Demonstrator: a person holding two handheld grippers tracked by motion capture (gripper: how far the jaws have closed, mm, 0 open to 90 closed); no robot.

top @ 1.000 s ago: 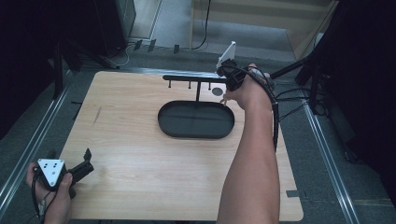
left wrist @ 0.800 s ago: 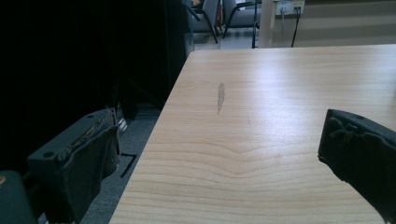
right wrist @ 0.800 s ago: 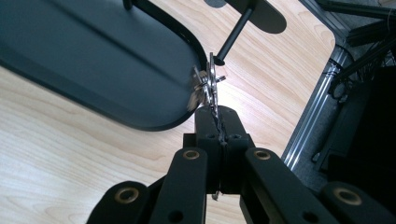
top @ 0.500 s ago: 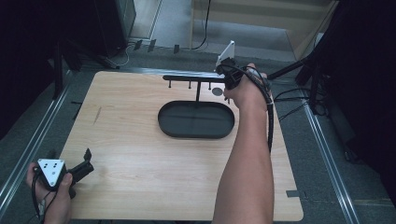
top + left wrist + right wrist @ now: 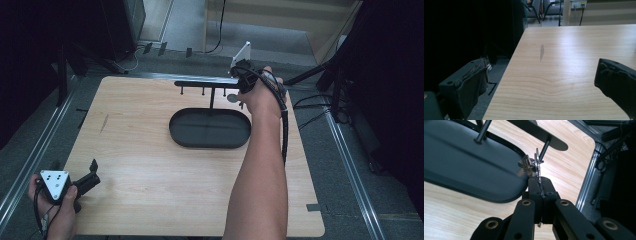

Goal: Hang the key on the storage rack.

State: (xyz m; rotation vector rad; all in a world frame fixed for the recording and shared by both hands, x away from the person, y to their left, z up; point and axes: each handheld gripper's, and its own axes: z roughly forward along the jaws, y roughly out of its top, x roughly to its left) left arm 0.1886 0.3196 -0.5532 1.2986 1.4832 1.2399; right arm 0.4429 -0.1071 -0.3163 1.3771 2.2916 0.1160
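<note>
A: Right claw [image 5: 540, 182], what was it doing?

B: Jaws pressed together, pinching the keyring [image 5: 534, 166] by its thin ring. You held it just off the rack [image 5: 200, 83], at the right end of the bar, right beside the last peg [image 5: 544, 147]. The keys and the metal tag hung above the right rim of the rack's oval tray [image 5: 474, 157].

A: Hooked yet?

B: Couldn't tell. The ring was touching or nearly touching the peg, too small to call. I'd judge the hanging step was in hand, not done.

A: Tips for you on that step?

B: You needed the ring's opening square to the peg tip, then a slow slide along the peg. Your grip was low on the ring, so the loop stayed free, which was good. You should have let go only once the peg carried the weight, or the keyring likely drops into the tray.

A: Left claw [image 5: 89, 177]?

B: Spread, holding nothing, resting on the worktop [image 5: 150, 190] well away from the rack, at the near left corner.
</note>
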